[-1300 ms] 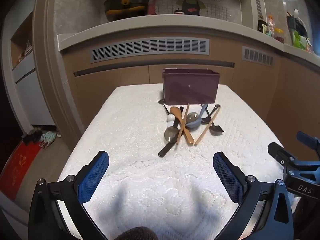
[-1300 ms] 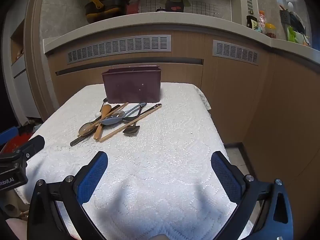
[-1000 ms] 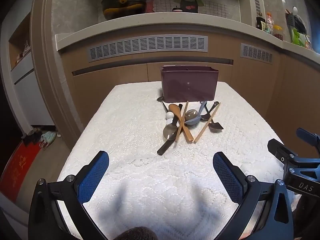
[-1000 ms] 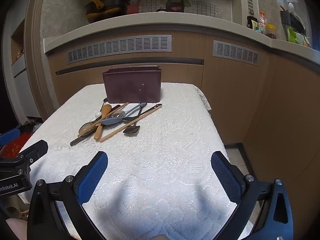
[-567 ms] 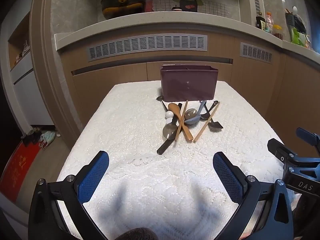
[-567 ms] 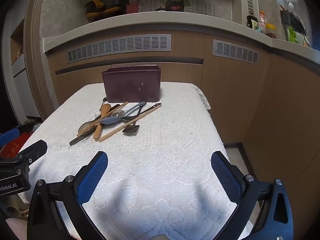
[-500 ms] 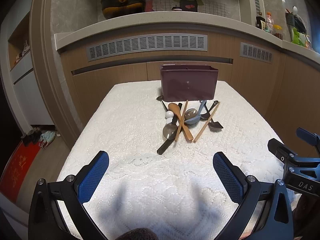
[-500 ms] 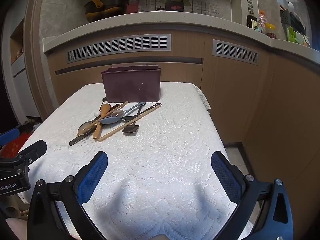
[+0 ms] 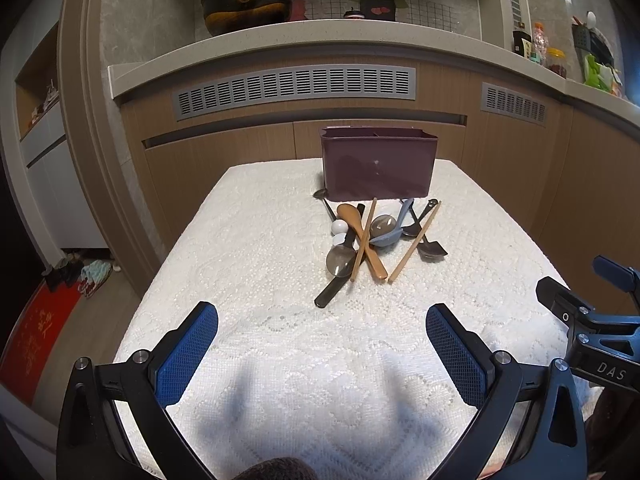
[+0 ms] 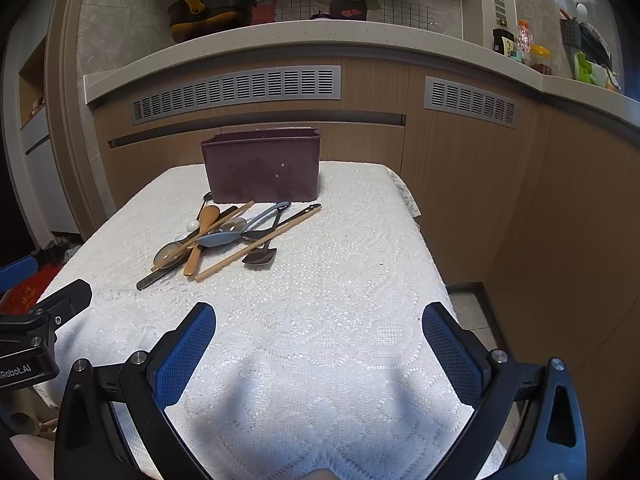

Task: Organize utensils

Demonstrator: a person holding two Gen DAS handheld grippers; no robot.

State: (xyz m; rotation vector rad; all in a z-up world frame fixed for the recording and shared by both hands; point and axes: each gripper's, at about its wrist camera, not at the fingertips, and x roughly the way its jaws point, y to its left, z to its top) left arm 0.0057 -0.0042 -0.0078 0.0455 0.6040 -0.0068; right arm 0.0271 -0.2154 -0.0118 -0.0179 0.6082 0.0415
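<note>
A heap of utensils [image 9: 370,242] [image 10: 224,236] lies on the white lace tablecloth [image 9: 260,248] [image 10: 360,264]: wooden chopsticks [image 9: 414,242], a wooden spoon [image 9: 360,236], a grey-blue spoon [image 10: 240,232], dark metal spoons and a black handle [image 9: 332,294]. Just behind the heap stands a dark purple utensil box [image 9: 378,164] [image 10: 262,166]. My left gripper [image 9: 322,336] hangs open over the near part of the table, well short of the heap. My right gripper [image 10: 318,334] is open too, to the right of and nearer than the heap. Both hold nothing.
A wooden counter front with grey vents [image 9: 294,84] rises behind the table. A pot [image 9: 246,4] sits on the counter, and bottles and jars [image 10: 524,50] at its right end. The table's right edge [image 10: 432,256] drops to the floor. Red mat [image 9: 34,334] on the floor at left.
Both views have shifted only slightly; the heap and box sit a touch higher in the left wrist view. Both grippers stay open and the utensils have not moved.
</note>
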